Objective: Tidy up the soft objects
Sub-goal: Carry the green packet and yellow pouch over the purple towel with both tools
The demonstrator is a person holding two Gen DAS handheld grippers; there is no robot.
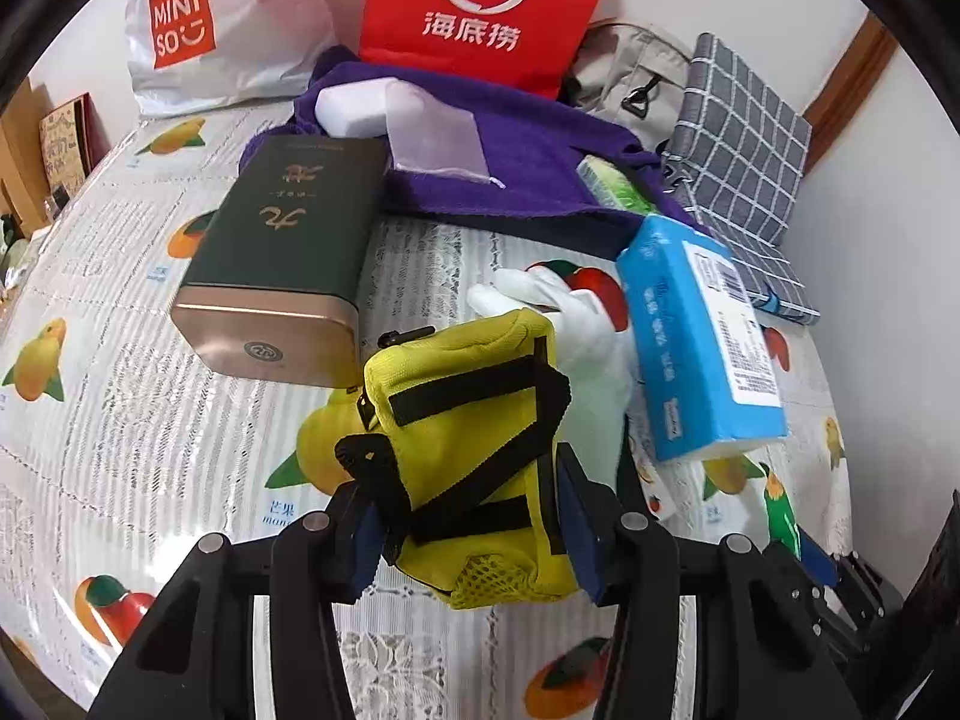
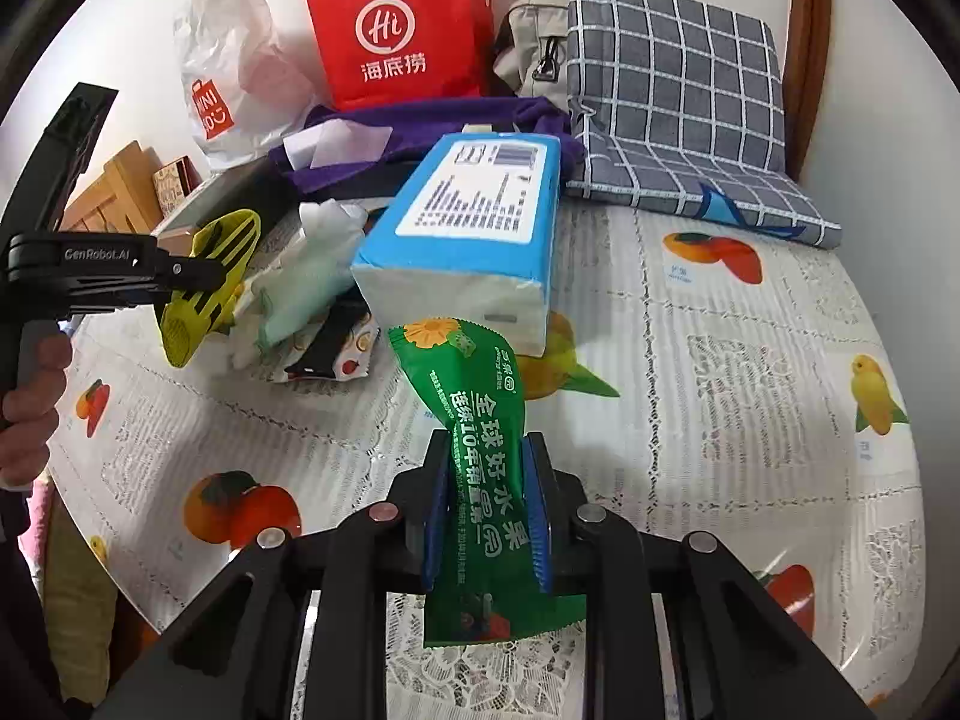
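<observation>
- On our left, the left gripper (image 1: 474,516) has its jaws pinching the yellow pouch (image 1: 474,456) across its lower half, one blue pad on each flank, and the pouch hangs clear of the tablecloth (image 1: 120,396).
- We judge the pouch light and limp: woven fabric with black straps and a mesh patch at the bottom, so it folds wherever it is not supported. A hold across the body, as here, looks safer than one on a strap, which would let it swing.
- Its long axis runs away from the gripper toward the green tin (image 1: 288,276), the zipped end farthest out.
- Just beyond it lie a white glove (image 1: 558,300) and a blue tissue pack (image 1: 702,348), both soft too.
- On our right, the right gripper (image 2: 487,510) has its jaws pressed in on the green snack bag (image 2: 480,456), squeezing its waist narrow.
- We judge this bag light, crinkly and slippery, its contents perhaps crushable; the waist grip suits it.
- Its long axis lies along the fingers, the printed end toward the tissue pack, the sealed end back under the gripper.
</observation>
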